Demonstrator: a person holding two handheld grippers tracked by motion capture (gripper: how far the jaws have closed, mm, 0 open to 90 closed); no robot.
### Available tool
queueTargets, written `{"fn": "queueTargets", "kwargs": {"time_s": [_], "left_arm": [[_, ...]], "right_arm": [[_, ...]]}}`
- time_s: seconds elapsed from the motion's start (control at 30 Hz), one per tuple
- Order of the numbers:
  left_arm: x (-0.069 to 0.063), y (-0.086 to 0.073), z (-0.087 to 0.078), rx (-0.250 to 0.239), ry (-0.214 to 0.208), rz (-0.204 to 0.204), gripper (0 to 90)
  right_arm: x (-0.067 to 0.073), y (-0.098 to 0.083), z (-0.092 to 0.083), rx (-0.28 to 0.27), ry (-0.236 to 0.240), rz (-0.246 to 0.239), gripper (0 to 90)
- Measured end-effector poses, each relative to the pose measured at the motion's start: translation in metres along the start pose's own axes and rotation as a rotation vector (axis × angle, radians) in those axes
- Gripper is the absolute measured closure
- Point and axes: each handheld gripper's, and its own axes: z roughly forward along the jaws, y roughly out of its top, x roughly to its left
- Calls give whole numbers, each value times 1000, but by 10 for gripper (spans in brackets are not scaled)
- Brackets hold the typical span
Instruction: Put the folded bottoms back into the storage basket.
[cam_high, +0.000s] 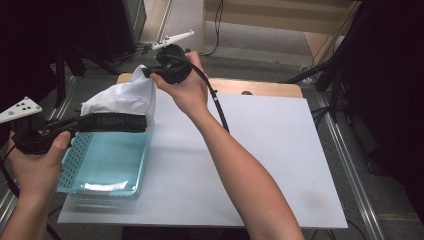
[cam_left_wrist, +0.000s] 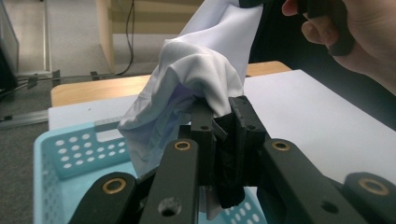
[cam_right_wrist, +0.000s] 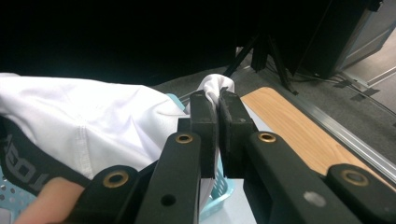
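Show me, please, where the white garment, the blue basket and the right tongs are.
white garment (cam_high: 127, 97), high view, on its white cloth.
blue basket (cam_high: 75, 155), high view, on its perforated left wall.
right tongs (cam_right_wrist: 219, 100), right gripper view, between the tips pinching the cloth.

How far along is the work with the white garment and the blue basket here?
Done: both grips are made. The left hand-held gripper and right hand-held gripper are each shut on the white garment. In hand: it hangs stretched above the blue basket. Left: whatever follows; the garment is neither folded nor lying in the basket.
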Motion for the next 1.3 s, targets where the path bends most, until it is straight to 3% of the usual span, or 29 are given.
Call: {"fn": "queueTargets", "kwargs": {"time_s": [0.4,0.8,1.07,1.3], "left_arm": [[29,-18,-3,20,34,-37,813],[62,-51,11,79,44,-105,811],[64,-78,13,157,15,-149,810],[57,-87,5,248,25,-107,808]], "right_arm": [[16,-5,42,35,23,-7,847],[4,-40,77,69,35,36,845],[-3,-69,86,128,51,41,845],[-1,-83,86,160,70,22,843]]}}
